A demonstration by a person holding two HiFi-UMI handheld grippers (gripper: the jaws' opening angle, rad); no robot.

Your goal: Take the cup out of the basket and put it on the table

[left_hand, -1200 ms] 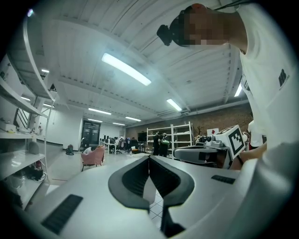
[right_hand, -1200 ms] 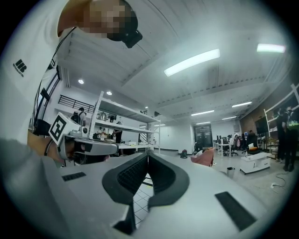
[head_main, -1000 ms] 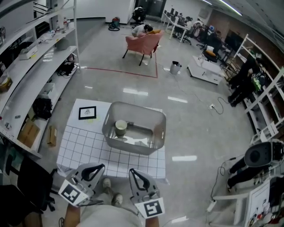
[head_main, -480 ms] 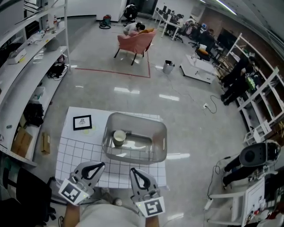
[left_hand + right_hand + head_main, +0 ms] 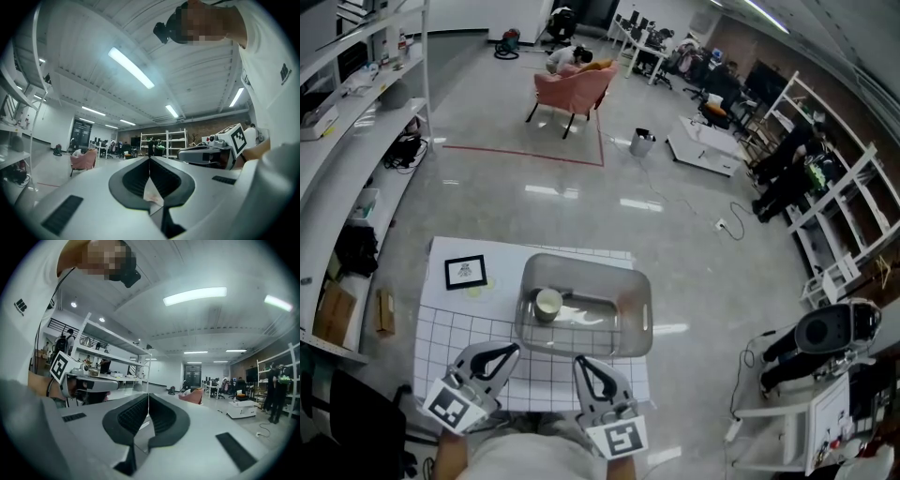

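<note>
The left hand-held gripper (image 5: 508, 351) and right hand-held gripper (image 5: 579, 362) hover empty, jaws pressed together, at the counter's (image 5: 459, 328) near edge. The cup (image 5: 548, 303) stands in the basket's (image 5: 638, 317) left end. This looks like the approach step; next, one must spread its jaws and reach in.

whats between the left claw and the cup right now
In the head view, only a short strip of the gridded table and the near wall of the basket lie between the left claw and the cup.
</note>
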